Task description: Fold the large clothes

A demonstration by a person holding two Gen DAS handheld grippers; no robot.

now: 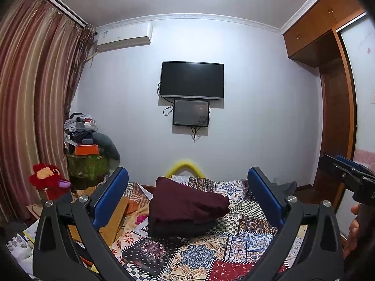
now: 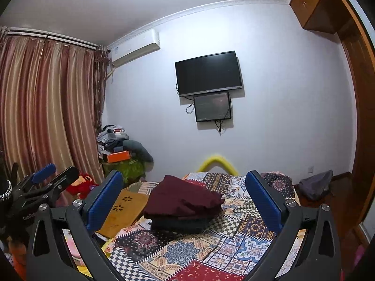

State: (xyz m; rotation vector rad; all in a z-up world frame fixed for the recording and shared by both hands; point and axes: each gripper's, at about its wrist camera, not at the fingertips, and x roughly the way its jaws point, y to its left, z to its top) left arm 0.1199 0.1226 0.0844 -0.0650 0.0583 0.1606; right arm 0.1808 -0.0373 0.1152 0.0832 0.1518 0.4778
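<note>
A maroon garment (image 1: pixel 187 201) is seen folded into a compact bundle, laid on top of a darker folded garment (image 1: pixel 180 228), the two forming a small stack on the bed (image 1: pixel 199 257), which is covered by a patchwork quilt. The stack lies toward the bed's far end, short of the yellow foam bumper (image 1: pixel 184 166) at the footboard. The maroon cloth is judged to be soft, limp and light, likely to sag and come unfolded if lifted by a single layer; a hold through all layers at a folded edge, or at two corners together, would be better suited. Some slip between the two garments should be expected.

The left gripper (image 1: pixel 187 199) is held above the bed on the near side of the stack, its blue-padded fingers (image 1: pixel 110 199) spread wide apart with nothing between them. The right gripper (image 2: pixel 185 199) is held likewise, fingers (image 2: pixel 264 201) apart and empty. Neither is touching the cloth.

Beyond the bed's far end, a television (image 1: pixel 191 80) is mounted on the wall. To the bed's left, a red plush toy (image 1: pixel 48 180) and curtains (image 1: pixel 30 93) are visible.
</note>
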